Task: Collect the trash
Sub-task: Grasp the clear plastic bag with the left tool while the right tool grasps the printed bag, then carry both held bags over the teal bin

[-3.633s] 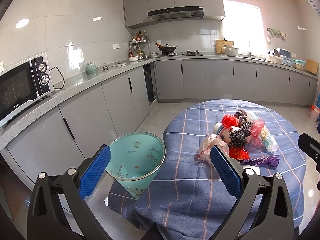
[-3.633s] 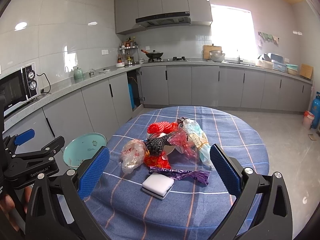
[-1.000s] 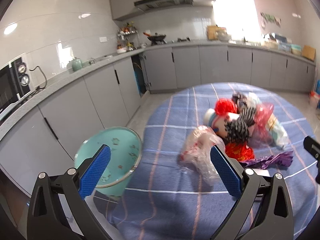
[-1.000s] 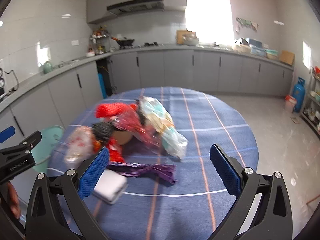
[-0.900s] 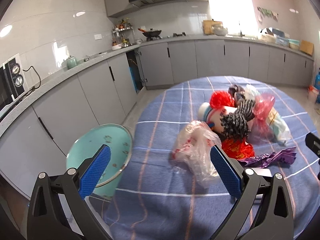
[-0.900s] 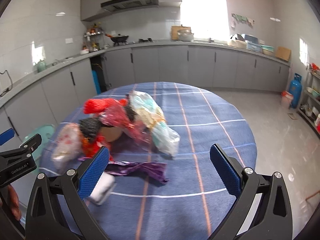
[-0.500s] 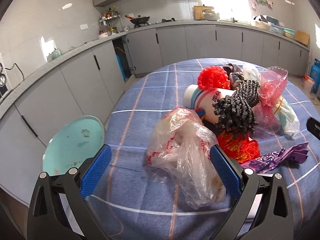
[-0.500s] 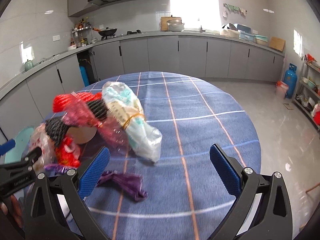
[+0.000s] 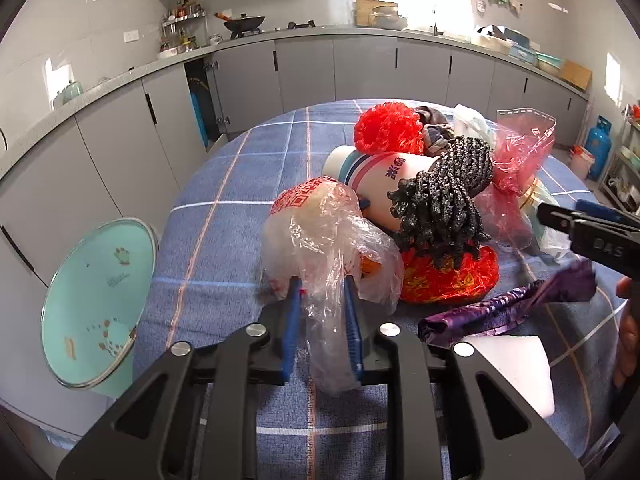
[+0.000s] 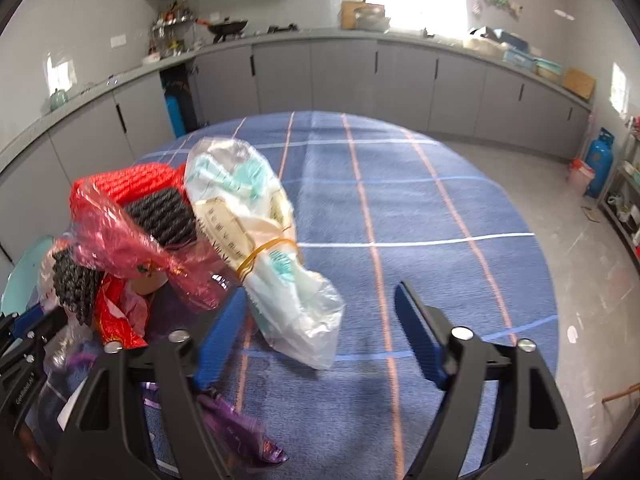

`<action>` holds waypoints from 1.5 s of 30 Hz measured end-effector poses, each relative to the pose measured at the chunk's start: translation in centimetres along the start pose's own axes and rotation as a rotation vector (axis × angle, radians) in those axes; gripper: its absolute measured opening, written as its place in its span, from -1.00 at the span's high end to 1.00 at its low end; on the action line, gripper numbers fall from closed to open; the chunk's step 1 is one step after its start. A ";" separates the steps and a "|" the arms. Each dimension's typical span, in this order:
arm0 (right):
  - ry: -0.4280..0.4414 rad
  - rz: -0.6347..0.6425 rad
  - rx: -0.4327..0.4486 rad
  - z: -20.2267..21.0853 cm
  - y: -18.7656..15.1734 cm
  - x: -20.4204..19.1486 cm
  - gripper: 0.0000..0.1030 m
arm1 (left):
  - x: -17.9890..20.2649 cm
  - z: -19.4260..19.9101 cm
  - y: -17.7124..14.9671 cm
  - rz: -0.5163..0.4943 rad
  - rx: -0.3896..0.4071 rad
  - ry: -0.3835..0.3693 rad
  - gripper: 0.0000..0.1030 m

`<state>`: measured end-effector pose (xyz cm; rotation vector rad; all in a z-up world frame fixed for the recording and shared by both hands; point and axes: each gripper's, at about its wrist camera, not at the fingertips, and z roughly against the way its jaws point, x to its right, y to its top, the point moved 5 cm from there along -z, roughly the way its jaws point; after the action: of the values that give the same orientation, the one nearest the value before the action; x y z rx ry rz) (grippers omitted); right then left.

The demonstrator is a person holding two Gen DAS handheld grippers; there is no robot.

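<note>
We've closed the left gripper from wide open half a second ago onto the crumpled clear plastic bag on the blue checked tablecloth; right gripper has narrowed but stays open, empty, beside the rubber-banded white-teal plastic bundle; teal round bin left of table
</note>
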<state>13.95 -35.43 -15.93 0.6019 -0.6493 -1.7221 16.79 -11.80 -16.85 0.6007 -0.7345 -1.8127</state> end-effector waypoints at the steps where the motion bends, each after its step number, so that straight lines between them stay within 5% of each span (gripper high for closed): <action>1: 0.006 0.001 -0.015 -0.3 0.0 0.0 -0.22 | -0.1 0.1 0.0 0.003 0.000 -0.006 0.63; 6: 0.062 0.019 -0.044 -0.5 -0.2 -0.5 0.30 | -0.4 1.1 0.2 0.013 0.017 -0.011 0.66; 12: 0.064 -0.004 0.003 1.1 0.3 0.0 0.54 | -0.6 2.9 1.1 0.016 0.064 0.006 0.67; 23: 0.042 -0.008 0.122 5.1 1.6 0.2 0.57 | -1.3 6.3 2.3 0.015 0.149 0.050 0.67; 45: 0.186 0.094 0.184 6.8 4.8 -8.2 0.57 | -8.3 9.2 4.8 0.071 0.215 0.195 0.67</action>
<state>14.38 -27.67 -7.19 0.8362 -0.6964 -1.5081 16.16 -3.42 -6.51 0.8692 -0.8120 -1.5944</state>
